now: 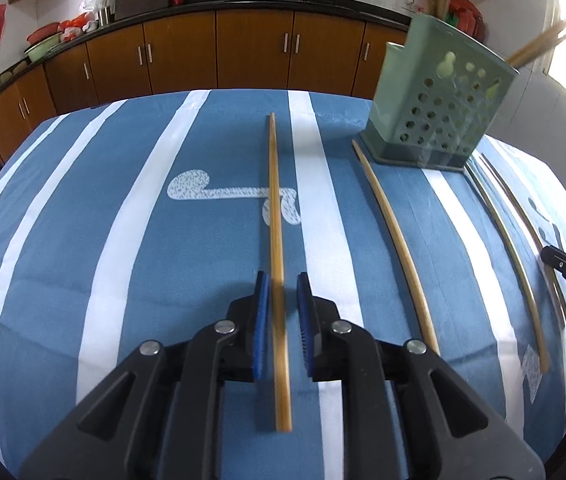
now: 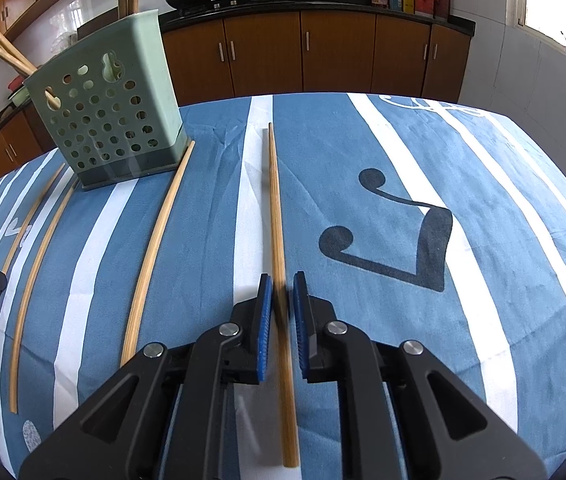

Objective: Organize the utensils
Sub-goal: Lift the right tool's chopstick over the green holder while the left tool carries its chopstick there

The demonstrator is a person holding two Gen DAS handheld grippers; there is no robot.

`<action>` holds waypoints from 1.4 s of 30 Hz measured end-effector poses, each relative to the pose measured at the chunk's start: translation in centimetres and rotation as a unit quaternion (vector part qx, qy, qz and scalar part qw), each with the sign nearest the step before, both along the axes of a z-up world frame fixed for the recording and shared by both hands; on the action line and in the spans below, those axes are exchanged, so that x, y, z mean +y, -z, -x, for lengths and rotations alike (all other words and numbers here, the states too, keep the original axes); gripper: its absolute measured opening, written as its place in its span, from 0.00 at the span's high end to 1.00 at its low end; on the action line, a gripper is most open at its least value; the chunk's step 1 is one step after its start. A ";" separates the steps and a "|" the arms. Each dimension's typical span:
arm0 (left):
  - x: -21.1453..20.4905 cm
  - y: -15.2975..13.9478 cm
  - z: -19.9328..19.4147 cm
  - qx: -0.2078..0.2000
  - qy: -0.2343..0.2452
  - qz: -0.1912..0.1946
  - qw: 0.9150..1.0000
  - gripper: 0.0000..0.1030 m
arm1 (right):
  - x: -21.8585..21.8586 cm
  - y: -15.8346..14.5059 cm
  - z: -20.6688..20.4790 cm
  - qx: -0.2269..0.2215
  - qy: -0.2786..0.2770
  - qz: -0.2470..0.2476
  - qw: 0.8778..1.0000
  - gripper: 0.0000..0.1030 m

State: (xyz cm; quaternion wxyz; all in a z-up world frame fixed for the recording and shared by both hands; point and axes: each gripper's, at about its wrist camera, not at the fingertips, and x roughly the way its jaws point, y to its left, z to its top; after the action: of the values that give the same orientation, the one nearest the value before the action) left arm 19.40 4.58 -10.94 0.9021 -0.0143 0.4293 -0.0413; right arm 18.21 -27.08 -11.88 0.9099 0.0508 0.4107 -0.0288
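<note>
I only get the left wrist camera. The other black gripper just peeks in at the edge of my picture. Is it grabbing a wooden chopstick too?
Observer: Not grabbing. The black two-finger right gripper has a thin wooden chopstick lying between its blue ribbed pads. A little gap shows, so it is open.
Operator: Are there more chopsticks on the far side of that one?
Observer: No. Over there is just the blue and white striped cloth, with a big dark curly print on it.
</note>
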 end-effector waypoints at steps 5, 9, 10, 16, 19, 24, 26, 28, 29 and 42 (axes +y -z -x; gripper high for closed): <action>0.0 0.0 1.1 0.001 0.001 -0.002 1.000 0.89 | 0.0 0.0 1.0 0.000 -0.003 -0.006 1.000 0.91; 0.3 -0.1 1.6 0.006 -0.001 0.001 1.000 0.93 | -0.3 -0.1 1.3 0.001 -0.004 -0.004 1.000 0.92; 0.3 -0.2 1.8 0.008 -0.002 0.003 1.000 0.93 | -0.4 -0.2 1.5 0.000 -0.003 -0.005 1.000 0.92; 1.0 -2.5 3.1 -0.018 -0.003 0.017 1.000 0.93 | -1.0 -2.2 2.9 -0.031 0.001 -0.013 0.999 0.92; 1.1 -4.2 3.7 -0.041 -0.003 0.021 0.999 0.93 | -1.4 -3.9 3.3 -0.053 0.004 -0.016 0.998 0.92; 1.2 -7.7 4.5 -0.089 -0.005 0.034 0.995 0.93 | -2.0 -6.6 4.2 -0.097 0.007 -0.022 0.995 0.92; 1.3 -9.0 4.7 -0.108 -0.007 0.041 0.993 0.93 | -2.1 -8.0 4.5 -0.118 0.007 -0.024 0.993 0.92; 1.4 -10.4 4.9 -0.127 -0.009 0.051 0.991 0.93 | -2.3 -9.1 4.8 -0.136 0.007 -0.028 0.990 0.92; 1.5 -11.1 5.1 -0.137 -0.010 0.055 0.989 0.93 | -2.4 -9.8 5.0 -0.147 0.007 -0.029 0.989 0.92; 0.6 -16.9 5.5 -0.206 0.006 0.062 0.976 0.93 | -2.0 -13.9 5.5 -0.195 -0.008 -0.039 0.980 0.92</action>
State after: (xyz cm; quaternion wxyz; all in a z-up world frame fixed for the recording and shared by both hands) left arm 13.92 5.15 5.92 0.9684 -0.0588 0.2305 -0.0749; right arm 12.72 -29.10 2.00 0.9699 0.0879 0.2270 0.0047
